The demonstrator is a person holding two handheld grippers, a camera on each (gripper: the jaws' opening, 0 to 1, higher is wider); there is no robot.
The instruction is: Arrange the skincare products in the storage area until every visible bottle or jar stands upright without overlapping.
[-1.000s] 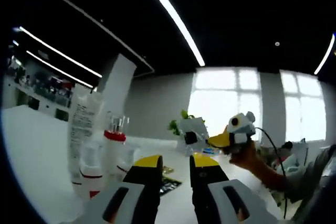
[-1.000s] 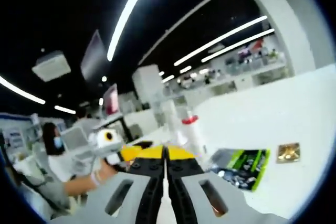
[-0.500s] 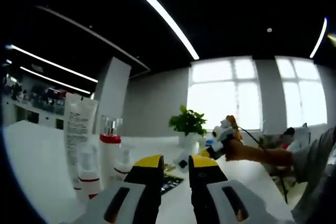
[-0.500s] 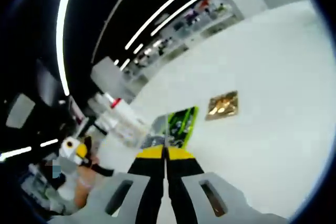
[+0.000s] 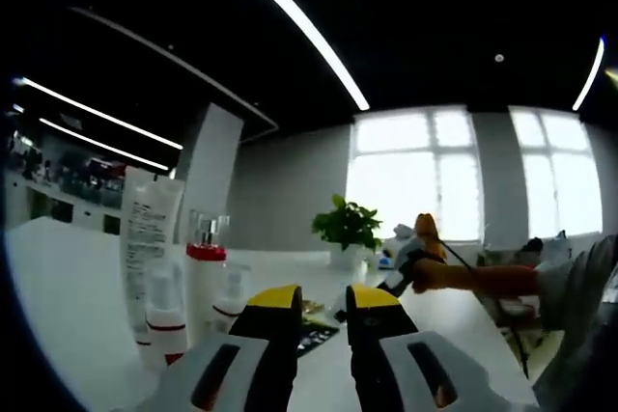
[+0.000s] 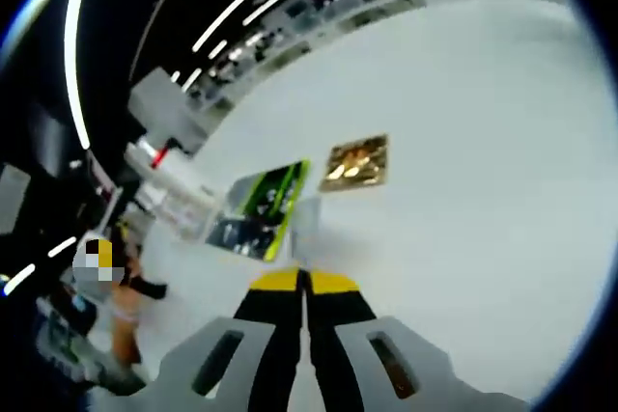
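In the left gripper view, a tall white tube (image 5: 148, 238) stands upright on the white table (image 5: 68, 287). Beside it stand a bottle with a red band and clear cap (image 5: 204, 272), a small red-banded bottle (image 5: 165, 314) and a low white pump bottle (image 5: 231, 288). My left gripper (image 5: 323, 302) is open and empty, just right of them. My right gripper (image 5: 413, 256), held in a hand, hangs over the table farther right. In the right gripper view, my right gripper (image 6: 304, 283) is shut and empty above the table (image 6: 483, 161). The blurred bottles (image 6: 166, 180) stand at the left.
A green and black sachet (image 6: 259, 207) and a gold sachet (image 6: 357, 161) lie flat on the table ahead of the right gripper. The green sachet (image 5: 315, 335) also lies just past the left jaws. A potted plant (image 5: 346, 231) stands at the back. A person's arm (image 5: 502, 282) reaches in from the right.
The right gripper view has tipped down and rolled toward the tabletop, bringing the sachets nearer its centre. The left gripper view is almost the same; the right gripper stays shut.
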